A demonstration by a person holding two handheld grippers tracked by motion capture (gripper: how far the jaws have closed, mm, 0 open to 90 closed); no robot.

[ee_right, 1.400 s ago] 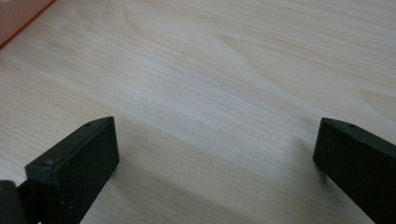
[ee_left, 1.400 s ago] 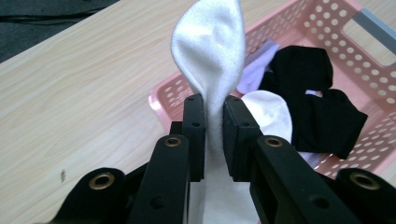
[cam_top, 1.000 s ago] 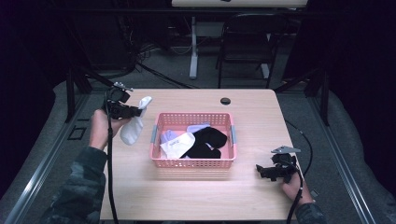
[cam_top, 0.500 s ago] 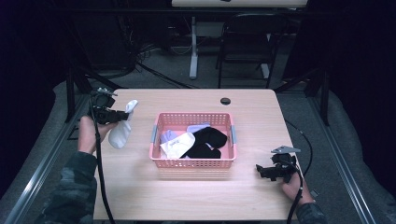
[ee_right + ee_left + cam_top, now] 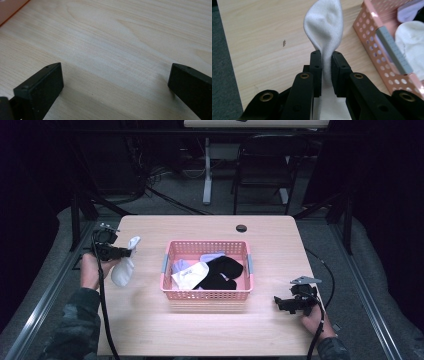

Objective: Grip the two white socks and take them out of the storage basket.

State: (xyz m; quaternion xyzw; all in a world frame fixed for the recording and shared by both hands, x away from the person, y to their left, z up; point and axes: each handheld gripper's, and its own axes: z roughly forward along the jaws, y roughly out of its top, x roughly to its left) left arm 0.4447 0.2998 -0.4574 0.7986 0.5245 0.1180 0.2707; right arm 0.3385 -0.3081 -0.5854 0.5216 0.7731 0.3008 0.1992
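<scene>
White sock (image 5: pixel 124 265) is out of the pink basket (image 5: pixel 206 294) and dangling from your left hand-held gripper (image 5: pixel 129 252), held up over the desk (image 5: pixel 280 245) near its left edge. In the left gripper view the jaws are pressed tight on a fold of the sock (image 5: pixel 325 30), so the pinch looks solid. So I'd say one item is pulled and just needs setting down on that left side, clear of the basket wall.

What's left, as far as I can tell: a black sock (image 5: pixel 222 272), a white one (image 5: pixel 189 276) and something pale lilac (image 5: pixel 212 256) are in the basket, piled on each other, so the black one may drag its neighbour along.

Your right hand-held gripper (image 5: pixel 278 302) sits low by the desk's front right corner, jaws spread wide over bare wood, holding nothing.

Nothing really blocks the drop spot. There's a small black round thing (image 5: pixel 241 228) near the back edge, well apart from everything.
</scene>
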